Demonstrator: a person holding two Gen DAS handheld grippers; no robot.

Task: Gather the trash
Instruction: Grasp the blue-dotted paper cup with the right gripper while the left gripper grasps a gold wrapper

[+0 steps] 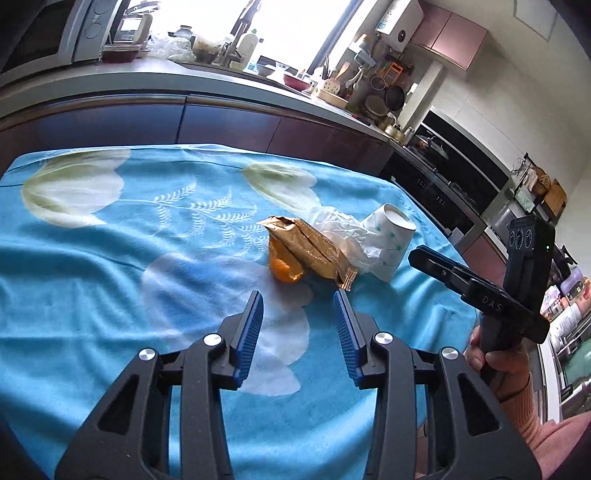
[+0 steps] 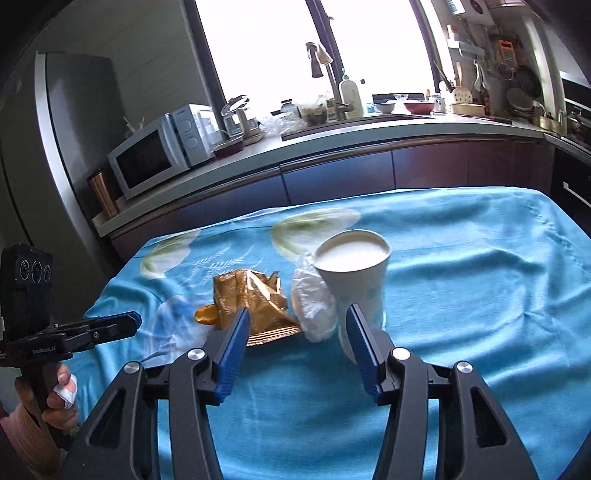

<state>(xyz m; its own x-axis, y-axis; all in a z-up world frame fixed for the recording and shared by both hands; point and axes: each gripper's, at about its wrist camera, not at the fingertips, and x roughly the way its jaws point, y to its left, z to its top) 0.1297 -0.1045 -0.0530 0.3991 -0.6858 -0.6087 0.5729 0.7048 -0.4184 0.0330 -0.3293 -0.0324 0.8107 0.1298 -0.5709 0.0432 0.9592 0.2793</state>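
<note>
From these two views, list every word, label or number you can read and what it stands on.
"DAS" – on the black body of the right hand-held gripper.
"GenRobot.AI" – on the body of the left hand-held gripper; small, so not certain.
Cursive print on the gold snack wrapper – too blurred to read.
Label on the white wall-mounted appliance – too small to read.

orange peel [image 2: 205,314] mostly tucked behind the gold wrapper [image 2: 255,301], paper cup [image 2: 356,280] base blocked by a blue gripper pad, wrapper print too small to read, window totally blown out
</note>
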